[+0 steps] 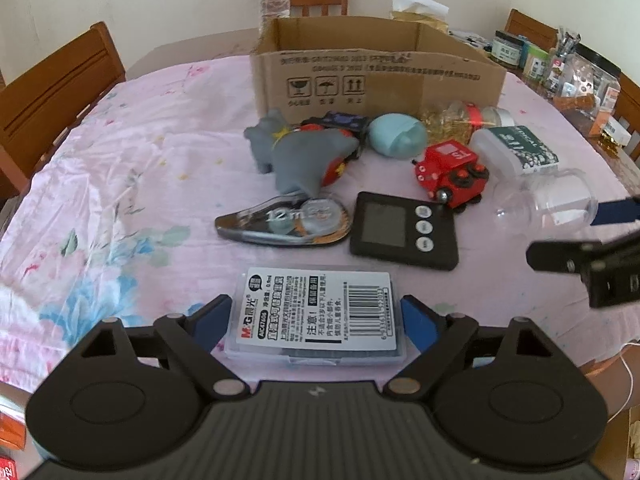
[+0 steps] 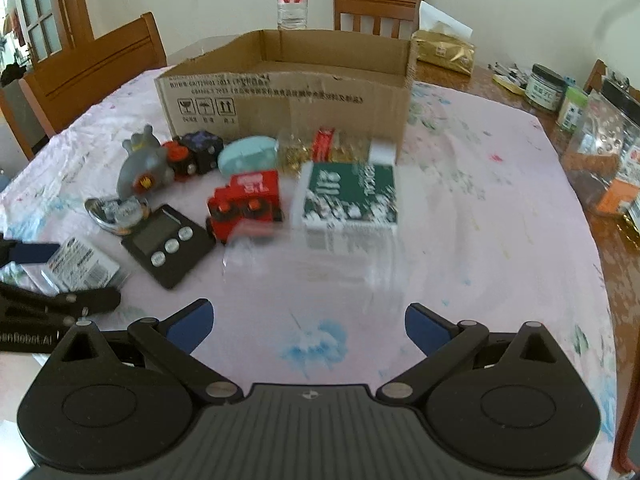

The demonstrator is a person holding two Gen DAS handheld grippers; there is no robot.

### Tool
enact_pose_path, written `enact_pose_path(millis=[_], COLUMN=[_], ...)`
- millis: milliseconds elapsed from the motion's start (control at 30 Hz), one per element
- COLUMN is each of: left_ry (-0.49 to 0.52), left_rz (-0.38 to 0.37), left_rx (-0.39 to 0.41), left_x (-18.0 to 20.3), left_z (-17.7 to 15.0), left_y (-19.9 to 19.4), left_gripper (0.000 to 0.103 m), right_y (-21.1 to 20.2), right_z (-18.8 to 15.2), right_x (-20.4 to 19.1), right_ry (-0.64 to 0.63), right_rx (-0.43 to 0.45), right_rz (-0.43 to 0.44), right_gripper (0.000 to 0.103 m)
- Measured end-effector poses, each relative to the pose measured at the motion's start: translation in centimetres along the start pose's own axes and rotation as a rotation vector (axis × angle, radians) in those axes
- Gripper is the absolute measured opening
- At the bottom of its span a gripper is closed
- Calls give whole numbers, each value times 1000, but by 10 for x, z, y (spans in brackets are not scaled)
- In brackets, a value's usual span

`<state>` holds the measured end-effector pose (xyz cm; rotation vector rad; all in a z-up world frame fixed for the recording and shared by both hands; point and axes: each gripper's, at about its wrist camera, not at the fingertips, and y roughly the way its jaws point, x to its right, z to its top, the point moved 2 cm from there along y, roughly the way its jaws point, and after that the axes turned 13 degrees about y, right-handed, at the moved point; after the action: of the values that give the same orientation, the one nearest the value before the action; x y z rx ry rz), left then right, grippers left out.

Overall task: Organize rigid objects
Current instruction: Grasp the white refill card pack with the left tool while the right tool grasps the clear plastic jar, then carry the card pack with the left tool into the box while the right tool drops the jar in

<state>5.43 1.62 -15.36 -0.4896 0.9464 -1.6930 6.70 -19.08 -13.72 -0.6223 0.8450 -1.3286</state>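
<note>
Clear flat plastic box (image 1: 316,314) with printed label lies between left tool (image 1: 316,320) blue pads, contact unclear; right tool (image 2: 308,326) gapes empty above wrinkled floral tabletop (image 2: 460,240)

The matte black plastic left gripper (image 1: 316,318) and its twin right gripper (image 2: 309,327) have blue finger pads (image 1: 418,322), silver pivot screws, ribbed bodies, perhaps a small logo.

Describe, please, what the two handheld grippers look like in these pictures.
Both are alike. The left gripper has a matte black ribbed body, two round black side housings, black linkage arms with silver pivot pins, and jaws faced with blue pads. The right gripper matches it. A small white emblem sits on each body; white lettering shows on the left one's side. No sleeves show.
</note>
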Motion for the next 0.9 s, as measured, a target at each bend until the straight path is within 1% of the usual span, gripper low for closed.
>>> enact_pose_path(millis=[167,300,467,533,733,800,833,900], left_ry=[-7,-11,14,29,46,53,58,72], left_rz=[7,11,-8,-24,-36,-37,-37,-42], left_rx=[-9,-5,0,1,-19,-25,-27,-30], left_x=[2,4,2,0,-2,-4,-4,-6], left_z=[3,5,7,8,9,10,10,12], left_y=[2,4,6,6,6,6,6,4], left_gripper=[90,93,93,91,90,90,90,90], right_y=[7,11,15,16,17,18,19,20], right_z=[9,15,20,21,24,25,25,26], right_x=[-10,-17,-22,-23,-29,-31,-32,-31], right_ry=[9,8,20,28,39,35,28,27], right_rx=[-8,-15,-20,-26,-31,-36,-40,-46], right_rz=[-14,-29,-48,-59,-108,-137,-148,-148], right_gripper=[103,103,103,103,103,99,95,95])
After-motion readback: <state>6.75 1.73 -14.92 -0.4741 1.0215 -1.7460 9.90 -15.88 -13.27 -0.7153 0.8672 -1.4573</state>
